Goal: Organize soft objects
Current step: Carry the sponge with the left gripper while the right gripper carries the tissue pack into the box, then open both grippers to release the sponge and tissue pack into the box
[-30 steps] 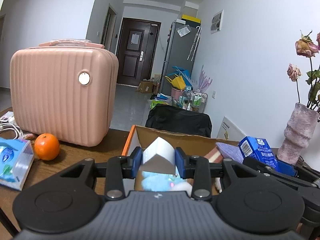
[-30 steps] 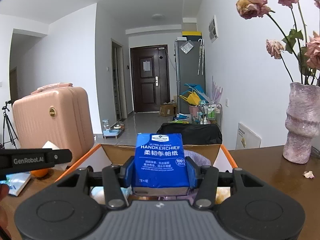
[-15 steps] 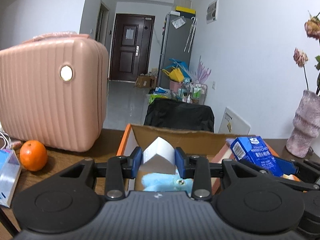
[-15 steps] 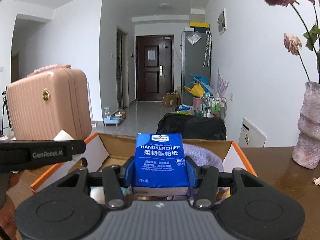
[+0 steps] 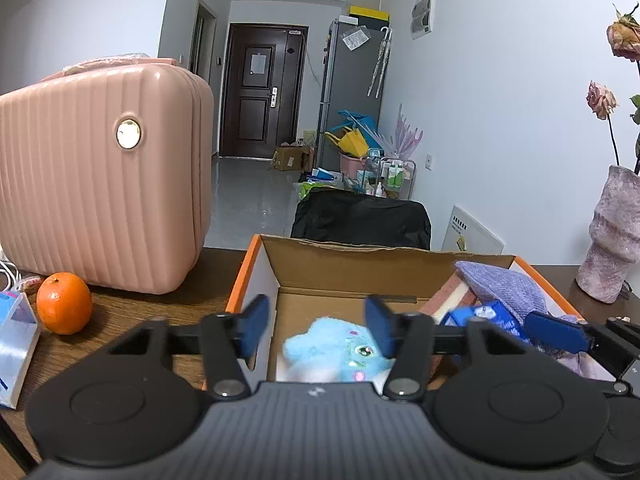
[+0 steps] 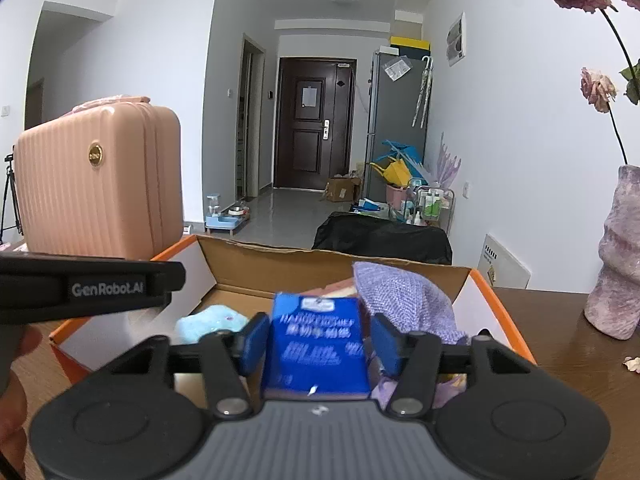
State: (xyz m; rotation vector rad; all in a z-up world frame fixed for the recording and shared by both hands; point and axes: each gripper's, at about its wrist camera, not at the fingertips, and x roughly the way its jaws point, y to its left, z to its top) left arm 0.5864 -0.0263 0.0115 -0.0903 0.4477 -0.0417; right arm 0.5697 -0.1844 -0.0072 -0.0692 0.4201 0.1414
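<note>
Right wrist view shows the right hand-held gripper (image 6: 318,340) opening, releasing the tissue pack (image 6: 316,346) into the box (image 6: 256,258), while the left hand-held gripper (image 5: 316,322) opens empty above the plush (image 5: 336,350); little seems left.

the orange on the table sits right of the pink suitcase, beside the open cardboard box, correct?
Not quite: the orange sits in front of the pink suitcase at its left end, on the far side from the cardboard box. The left wrist view shows it.
</note>
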